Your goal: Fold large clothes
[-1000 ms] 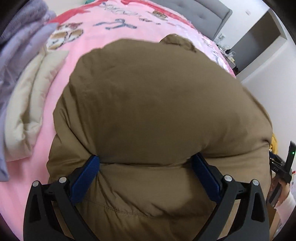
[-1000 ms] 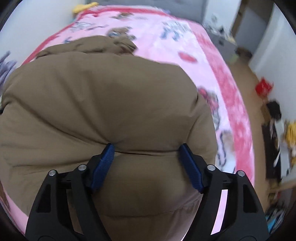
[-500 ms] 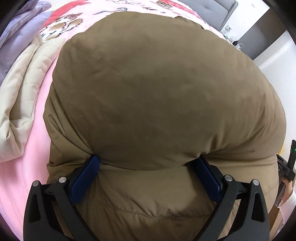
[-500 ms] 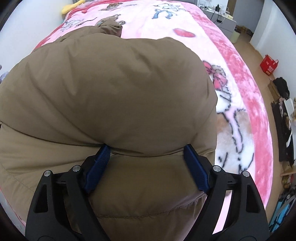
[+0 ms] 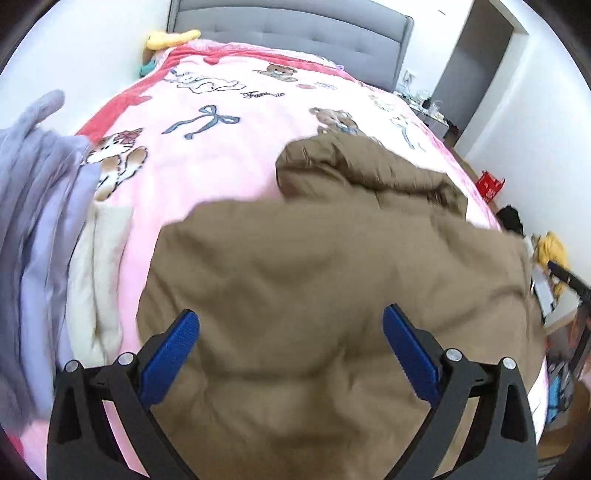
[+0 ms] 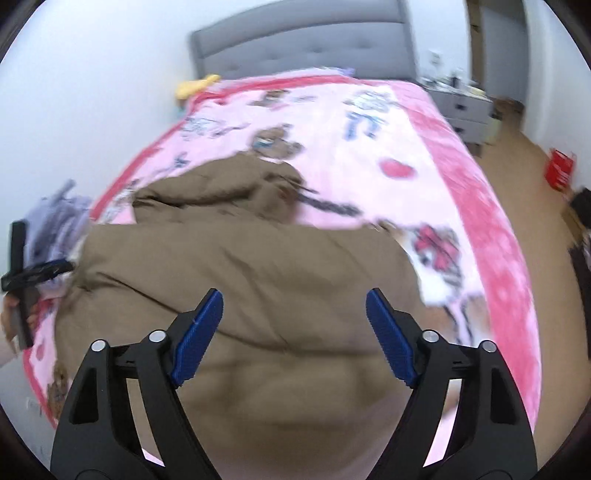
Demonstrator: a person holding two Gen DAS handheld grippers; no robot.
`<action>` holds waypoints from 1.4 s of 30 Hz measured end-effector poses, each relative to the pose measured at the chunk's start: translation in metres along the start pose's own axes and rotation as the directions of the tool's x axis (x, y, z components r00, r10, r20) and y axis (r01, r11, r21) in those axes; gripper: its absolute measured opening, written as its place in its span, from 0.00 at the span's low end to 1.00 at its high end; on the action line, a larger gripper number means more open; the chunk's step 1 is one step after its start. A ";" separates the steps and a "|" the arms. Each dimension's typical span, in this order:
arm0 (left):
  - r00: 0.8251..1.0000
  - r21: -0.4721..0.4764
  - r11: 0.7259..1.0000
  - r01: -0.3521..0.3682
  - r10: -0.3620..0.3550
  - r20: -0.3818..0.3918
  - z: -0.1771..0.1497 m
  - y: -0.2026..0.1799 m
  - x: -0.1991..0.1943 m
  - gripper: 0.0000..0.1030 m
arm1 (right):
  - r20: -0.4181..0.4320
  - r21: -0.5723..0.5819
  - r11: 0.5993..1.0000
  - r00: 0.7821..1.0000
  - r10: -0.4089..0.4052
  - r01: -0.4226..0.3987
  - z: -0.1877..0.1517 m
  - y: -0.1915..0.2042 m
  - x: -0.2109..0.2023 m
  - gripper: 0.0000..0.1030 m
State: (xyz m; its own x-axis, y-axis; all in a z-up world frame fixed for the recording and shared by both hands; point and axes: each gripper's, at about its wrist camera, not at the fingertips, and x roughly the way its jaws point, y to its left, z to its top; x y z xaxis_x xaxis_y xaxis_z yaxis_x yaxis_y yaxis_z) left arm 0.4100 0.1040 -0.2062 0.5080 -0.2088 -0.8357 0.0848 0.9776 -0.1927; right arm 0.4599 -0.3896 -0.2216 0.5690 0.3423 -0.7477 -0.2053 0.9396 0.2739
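Note:
A brown puffy jacket (image 5: 332, 266) lies bunched on the pink blanket (image 5: 221, 155), its hood (image 5: 351, 166) at the far end. My left gripper (image 5: 290, 312) hovers above the jacket's near part with its jaws wide open and the blue pads (image 5: 173, 347) clear of the cloth. In the right wrist view the same jacket (image 6: 258, 273) spreads below my right gripper (image 6: 294, 293). Its jaws are closing but still stand wide, and nothing is pinched between them. Both views are blurred by motion.
A lavender garment (image 5: 33, 206) and a cream quilted one (image 5: 99, 280) lie at the bed's left edge. A grey headboard (image 5: 295, 26) stands at the far end. A nightstand (image 6: 461, 107) and a red bag (image 6: 559, 168) sit on the floor to the right.
Both grippers have let go of the thick jacket fold that they held and have risen. The jacket has dropped onto the bed and more of the blanket shows.

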 end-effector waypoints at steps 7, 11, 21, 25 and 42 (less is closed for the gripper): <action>0.988 -0.096 0.995 -0.015 0.000 -0.152 0.034 0.017 0.069 0.96 | -0.197 0.107 0.992 0.980 -0.043 0.065 0.012 -0.021 0.082 0.44; 0.974 -0.118 0.993 -0.013 -0.014 -0.226 0.028 0.022 0.096 0.96 | -0.253 0.119 0.988 0.965 -0.066 0.098 0.008 -0.035 0.109 0.43; 0.963 -0.126 0.991 -0.048 0.013 -0.270 0.014 0.031 0.120 0.96 | -0.305 0.077 0.986 0.945 -0.121 0.151 -0.001 -0.034 0.135 0.42; 0.962 -0.123 0.991 -0.058 0.022 -0.273 0.010 0.034 0.121 0.96 | -0.312 0.072 0.985 0.941 -0.126 0.156 -0.004 -0.034 0.138 0.42; 0.967 -0.089 0.989 -0.114 0.090 -0.238 0.019 0.015 0.113 0.96 | -0.283 0.104 0.985 0.953 -0.105 0.139 0.004 -0.029 0.120 0.60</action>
State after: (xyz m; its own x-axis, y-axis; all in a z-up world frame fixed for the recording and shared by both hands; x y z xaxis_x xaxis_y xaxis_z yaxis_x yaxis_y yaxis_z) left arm 0.4856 0.0956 -0.2938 0.2953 -0.1200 -0.9479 -0.0506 0.9887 -0.1409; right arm 0.5375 -0.3760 -0.3167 0.3384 0.2284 -0.9129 -0.0404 0.9727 0.2283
